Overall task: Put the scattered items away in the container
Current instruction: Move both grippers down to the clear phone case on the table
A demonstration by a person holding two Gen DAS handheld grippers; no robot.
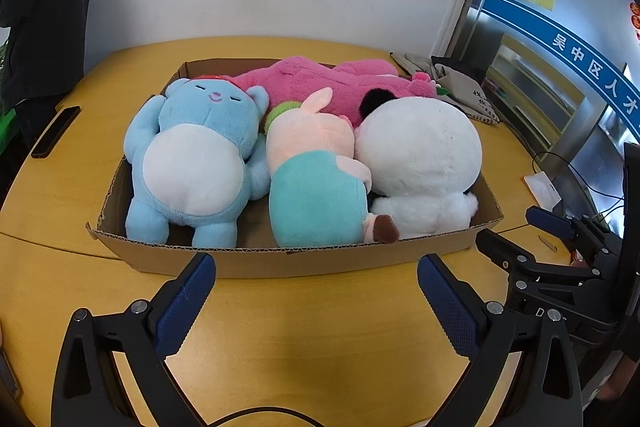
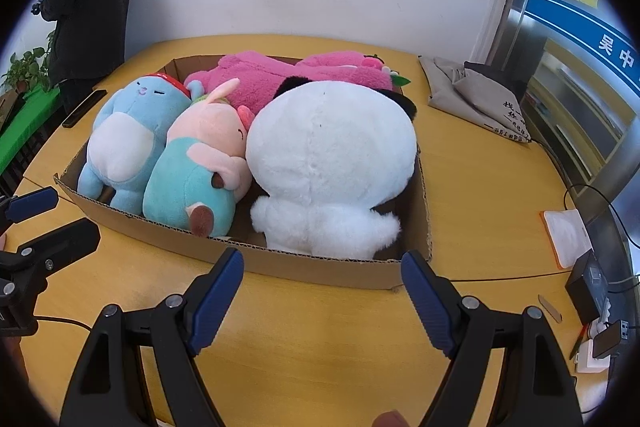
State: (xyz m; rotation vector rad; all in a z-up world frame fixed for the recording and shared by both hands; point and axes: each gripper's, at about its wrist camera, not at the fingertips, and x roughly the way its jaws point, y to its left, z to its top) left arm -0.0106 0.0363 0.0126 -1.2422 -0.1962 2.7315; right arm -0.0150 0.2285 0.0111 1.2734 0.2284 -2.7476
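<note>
Yellow wooden table [image 1: 328, 311] against a white wall, and the shallow cardboard box [image 1: 280, 261] sits in the middle of it with all four plushies packed inside. The blue bear [image 1: 192, 155] lies on its back at the box's left end, the pink-and-teal pig [image 1: 316, 187] is squeezed right beside it, and the big white plush [image 1: 420, 155] fills the right end, touching the pig. The pink plush [image 1: 320, 83] lies across the back of the box behind all three.

The left gripper [image 1: 316, 307] hangs just in front of the box's near wall, fingers wide apart and gripping nothing. Same story for the right gripper [image 2: 322, 303], spread wide and empty, parked in front of the box's right half.

Left of the box there's a dark phone [image 1: 56, 131], and beyond the box's right end a grey cloth bag [image 2: 480, 95]. Only the right wrist view catches the black charger [image 2: 592, 283] and the orange-edged white pad [image 2: 568, 231] far right of the box, plus a potted plant [image 2: 24, 71] off to the left. Each view also sees the other gripper at its edge.
</note>
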